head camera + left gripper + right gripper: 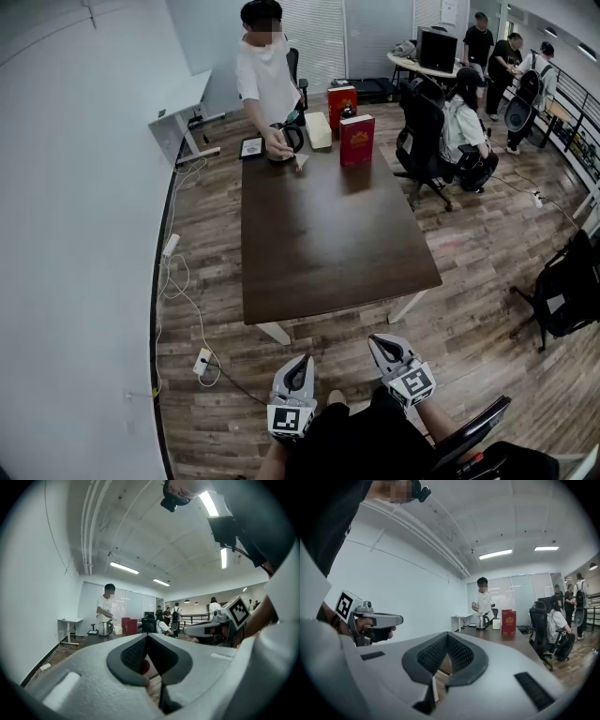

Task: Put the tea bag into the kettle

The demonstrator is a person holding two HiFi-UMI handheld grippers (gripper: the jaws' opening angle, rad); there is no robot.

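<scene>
The steel kettle (286, 138) stands at the far end of the dark brown table (328, 244). A person in a white shirt (264, 75) has a hand at it. A small pale piece, perhaps the tea bag (300, 161), sits just by that hand; it is too small to tell. My left gripper (298, 362) and right gripper (380, 343) are low over my lap, short of the table's near edge, both shut and empty. The kettle (105, 628) looks small and distant past the left gripper (147, 637), and the kettle (482, 621) likewise past the right gripper (447, 635).
Two red boxes (357, 139) and a beige box (319, 129) stand near the kettle, with a tablet (251, 147) to its left. Office chairs and several people fill the room's far right. Cables and a power strip (202, 361) lie along the left wall.
</scene>
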